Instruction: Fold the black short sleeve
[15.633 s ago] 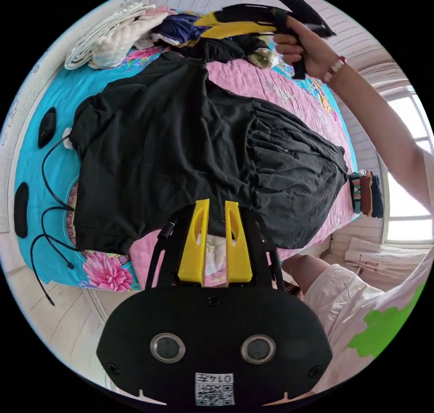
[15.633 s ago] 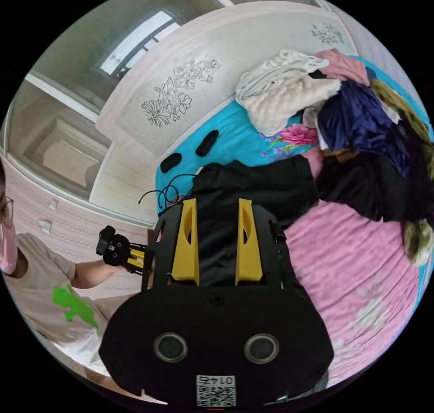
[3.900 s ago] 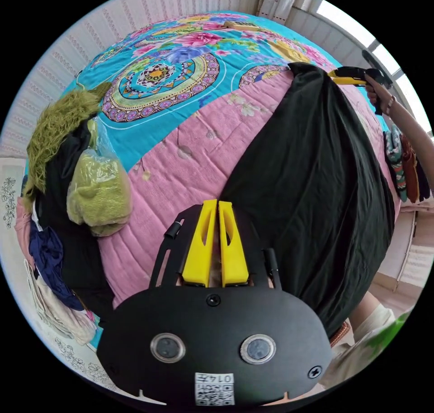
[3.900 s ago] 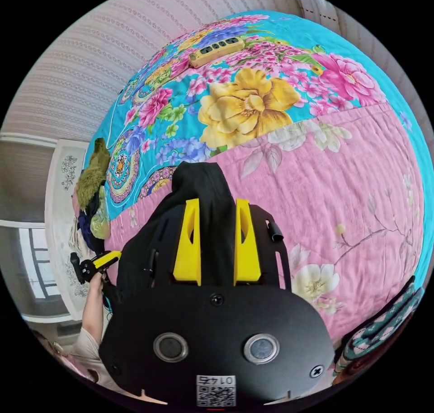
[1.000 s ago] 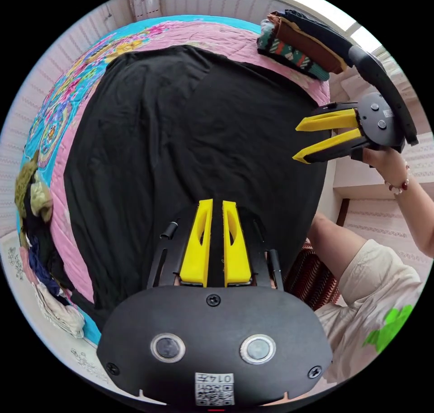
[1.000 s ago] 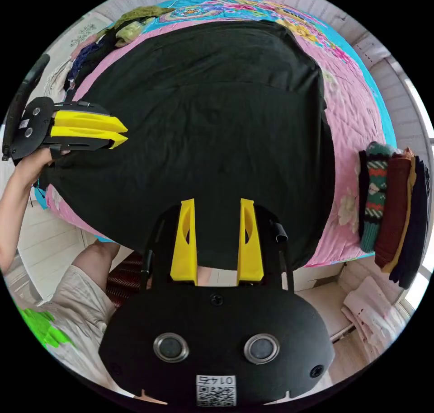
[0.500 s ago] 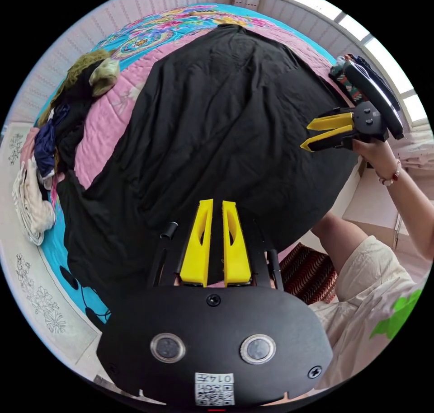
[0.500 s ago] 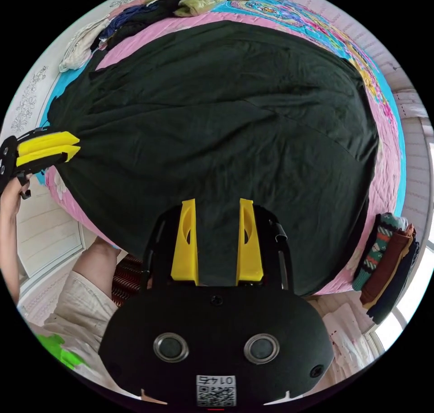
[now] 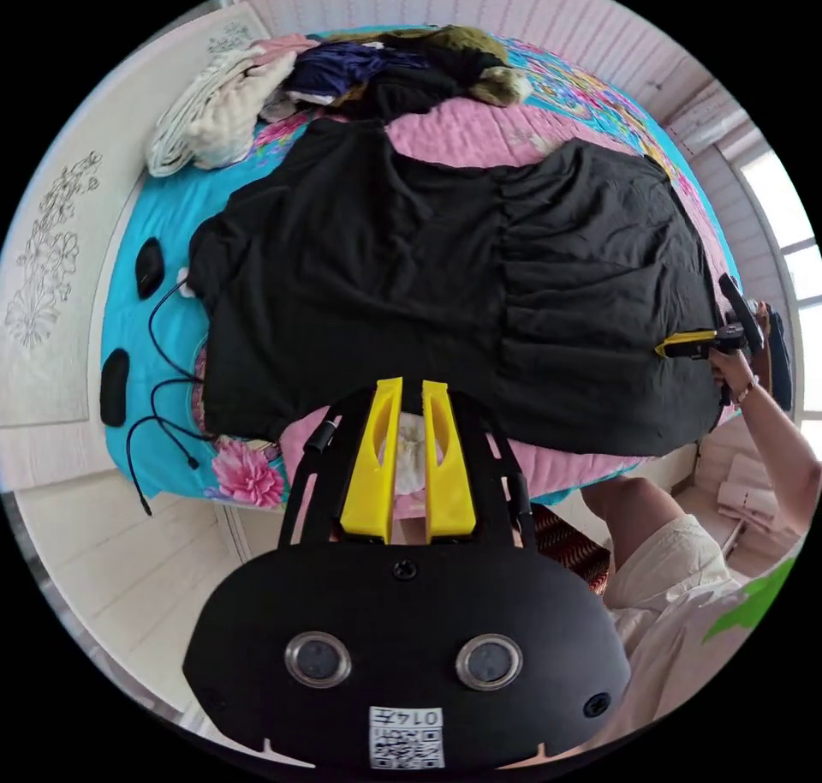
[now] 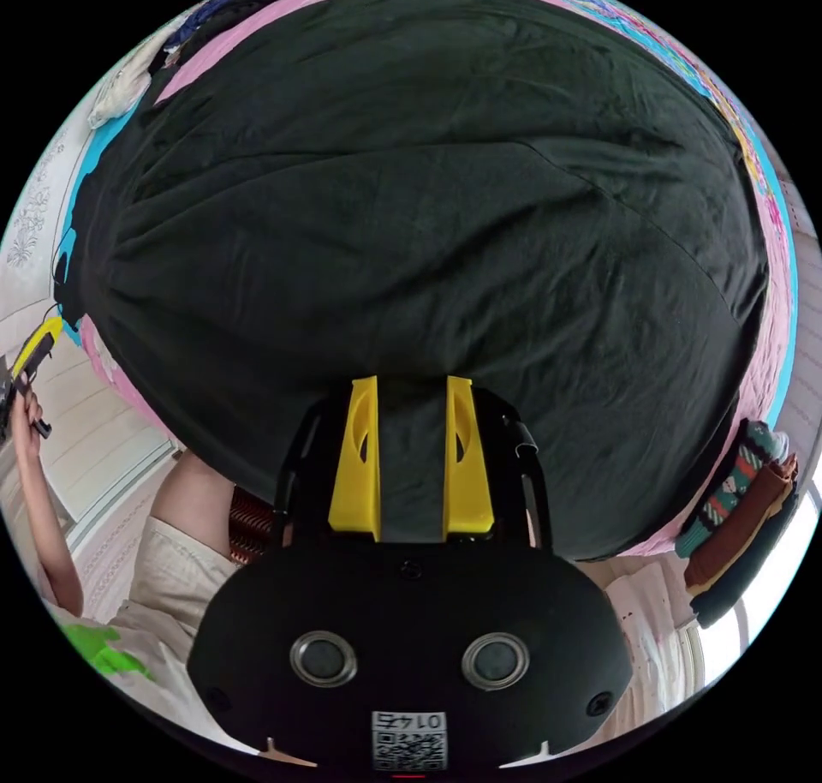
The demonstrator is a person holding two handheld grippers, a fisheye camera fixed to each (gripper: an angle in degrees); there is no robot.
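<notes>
Your black short sleeve [image 9: 445, 277] lies spread flat across the pink part of the bed cover [image 9: 479, 132], its near hem running along the bed's near edge. One sleeve reaches out over the blue part toward the headboard side, next to the black cables [image 9: 158, 372]. The right half is rucked into soft creases, which is likely why you are pulling from both ends.

Your left gripper [image 9: 408, 453] hangs just off the near edge of the hem, its yellow jaws a little apart, with pale bedding showing between them and no cloth caught. It sits low and close to the hem, so it looks ready to take hold of that edge.

Your right gripper [image 10: 412, 462] is at the hem on the right side. In the right gripper view, black cloth runs between its yellow jaws, which stand parallel with a clear gap, so you cannot tell whether they truly press the fabric. In the left gripper view it appears end-on at the shirt's right edge, too small to settle the matter.

The heap of clothes [image 9: 342, 72] at the far end and the folded stack [image 10: 736, 509] at the right sit clear of the shirt, leaving you room to fold. No fold has been made yet.
</notes>
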